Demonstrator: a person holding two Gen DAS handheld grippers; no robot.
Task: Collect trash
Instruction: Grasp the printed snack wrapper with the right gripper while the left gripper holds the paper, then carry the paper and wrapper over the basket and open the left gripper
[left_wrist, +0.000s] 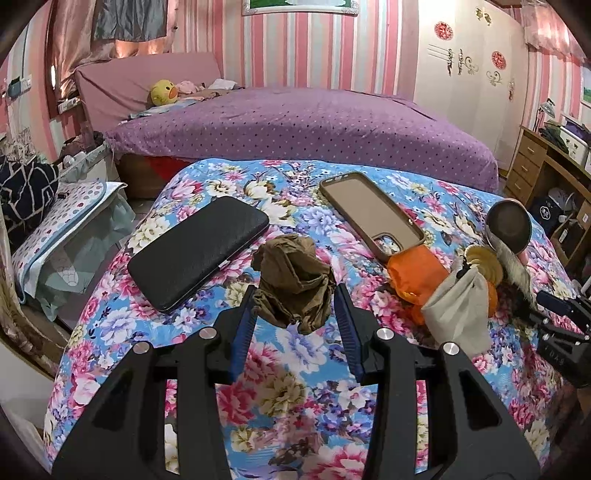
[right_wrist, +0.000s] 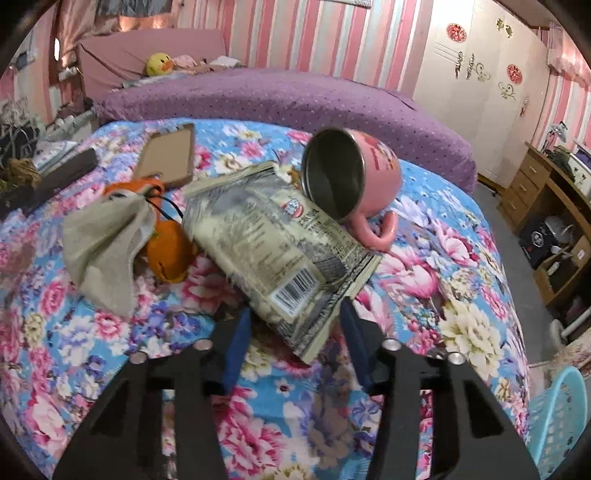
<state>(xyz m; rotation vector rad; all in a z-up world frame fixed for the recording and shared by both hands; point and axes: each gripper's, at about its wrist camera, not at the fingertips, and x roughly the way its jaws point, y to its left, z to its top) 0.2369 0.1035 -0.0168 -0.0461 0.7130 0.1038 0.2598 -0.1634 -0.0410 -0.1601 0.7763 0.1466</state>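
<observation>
Looking along your left gripper (left_wrist: 294, 299), you see it clamped on a crumpled brown wad (left_wrist: 295, 282) lifted off the floral quilt (left_wrist: 303, 398). Only your right view shows the right gripper (right_wrist: 291, 325) pinching a printed snack packet (right_wrist: 273, 251), the tipped pink mug (right_wrist: 351, 177) lying empty, and a blue basket (right_wrist: 557, 417) whose inside is hidden.

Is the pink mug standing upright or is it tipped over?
Tipped over. The pink mug lies on its side on the floral cloth; its open mouth faces the camera, showing an empty metal inside.
</observation>
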